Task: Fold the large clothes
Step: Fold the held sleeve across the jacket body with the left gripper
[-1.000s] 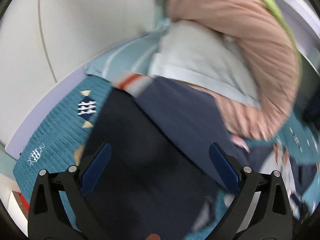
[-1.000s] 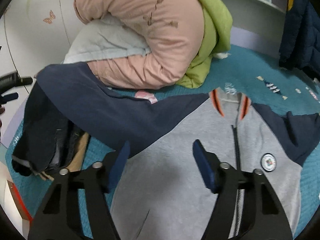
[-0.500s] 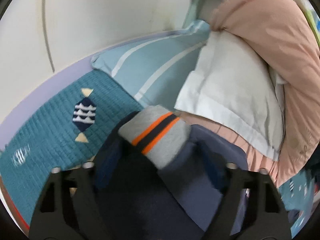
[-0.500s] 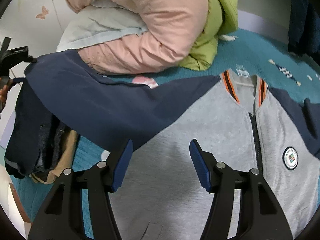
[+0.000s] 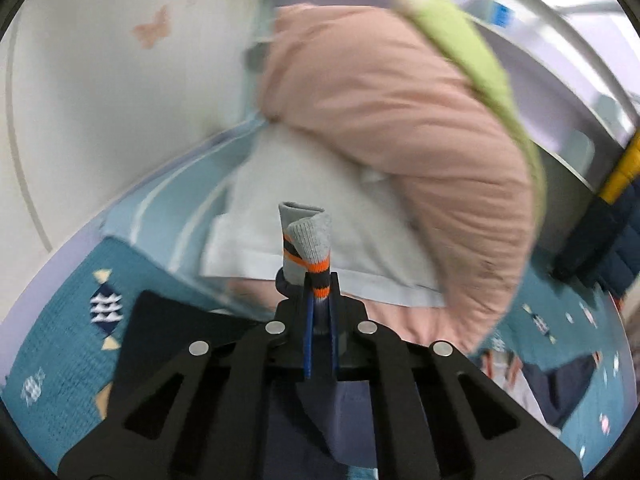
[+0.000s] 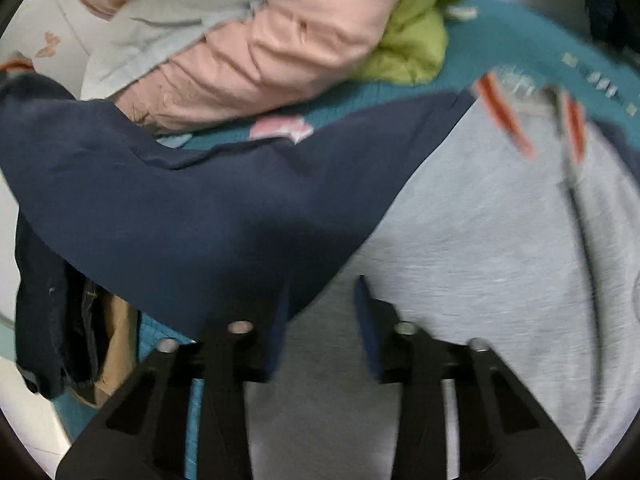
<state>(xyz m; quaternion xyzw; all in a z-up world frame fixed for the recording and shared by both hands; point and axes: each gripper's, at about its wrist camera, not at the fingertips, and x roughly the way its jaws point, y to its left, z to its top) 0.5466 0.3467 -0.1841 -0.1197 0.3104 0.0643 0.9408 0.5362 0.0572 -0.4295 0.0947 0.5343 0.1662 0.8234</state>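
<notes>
A grey zip jacket [image 6: 480, 248] with navy sleeves and orange collar stripes lies front-up on the teal bedspread [image 6: 500, 40]. My left gripper [image 5: 319, 300] is shut on the sleeve cuff [image 5: 310, 240], grey with orange and navy bands, which sticks up above the fingers. The navy sleeve [image 6: 200, 200] stretches from the jacket's shoulder out to the left. My right gripper [image 6: 320, 312] is open, low over the jacket's front where navy sleeve meets grey body.
A pink quilt [image 5: 400, 120] with a green one [image 6: 412, 32] lies on a pale pillow [image 5: 300, 200] at the head of the bed. A striped blue pillow [image 5: 168, 208] lies by the white wall. Dark clothes [image 6: 52, 320] are piled at the bed's left edge.
My left gripper closed on the sleeve cuff and lifted it. My right gripper moved closer down onto the jacket and narrowed its opening.
</notes>
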